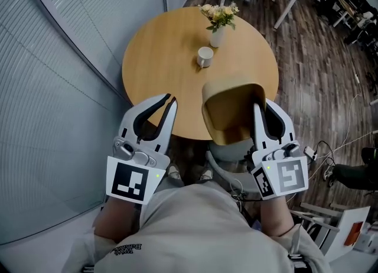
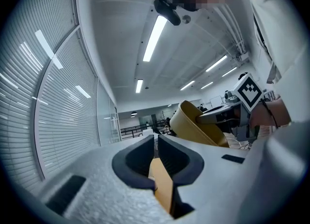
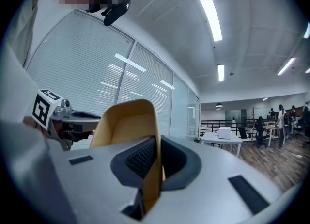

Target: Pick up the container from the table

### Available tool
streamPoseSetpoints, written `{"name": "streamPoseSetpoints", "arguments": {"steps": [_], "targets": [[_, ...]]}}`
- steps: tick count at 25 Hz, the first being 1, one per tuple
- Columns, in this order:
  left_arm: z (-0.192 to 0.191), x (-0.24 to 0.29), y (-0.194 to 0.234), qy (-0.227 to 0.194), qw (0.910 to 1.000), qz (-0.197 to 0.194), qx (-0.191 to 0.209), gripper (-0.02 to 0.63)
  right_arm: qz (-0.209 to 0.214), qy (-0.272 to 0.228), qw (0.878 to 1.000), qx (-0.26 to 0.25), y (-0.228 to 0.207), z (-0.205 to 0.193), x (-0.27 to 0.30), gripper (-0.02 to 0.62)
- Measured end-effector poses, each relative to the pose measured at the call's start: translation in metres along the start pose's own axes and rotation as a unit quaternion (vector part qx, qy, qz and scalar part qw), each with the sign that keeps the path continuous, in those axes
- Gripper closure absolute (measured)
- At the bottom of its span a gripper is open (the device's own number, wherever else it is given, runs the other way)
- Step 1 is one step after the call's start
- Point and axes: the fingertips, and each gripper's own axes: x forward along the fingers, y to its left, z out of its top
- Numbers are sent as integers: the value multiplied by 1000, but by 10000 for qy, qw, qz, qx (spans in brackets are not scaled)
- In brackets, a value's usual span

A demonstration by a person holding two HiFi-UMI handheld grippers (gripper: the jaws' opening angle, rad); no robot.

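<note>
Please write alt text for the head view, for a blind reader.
The right gripper clamps the wall of a tan container, holding it over the near edge of a round wooden table. The left gripper is shut and empty; a white mug and flower vase stand farther back.

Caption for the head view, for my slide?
Right gripper holds the container over the table edge; left gripper shut, empty.

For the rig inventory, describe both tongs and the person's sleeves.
The left tongs and right tongs match: curved white shells, black padded inner faces, metal hardware at the base, a small green light, and a cube with black-and-white square markers. The person wears a light beige shirt; its sleeves stop short of the wrists.
</note>
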Motion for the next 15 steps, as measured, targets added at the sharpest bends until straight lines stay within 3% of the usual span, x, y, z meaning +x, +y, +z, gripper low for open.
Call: {"name": "streamPoseSetpoints", "arguments": {"steps": [15], "targets": [[-2,1,-13,27,10000,-88,-9,563,8,53,9999,109,-4,-8,-9,563]]}}
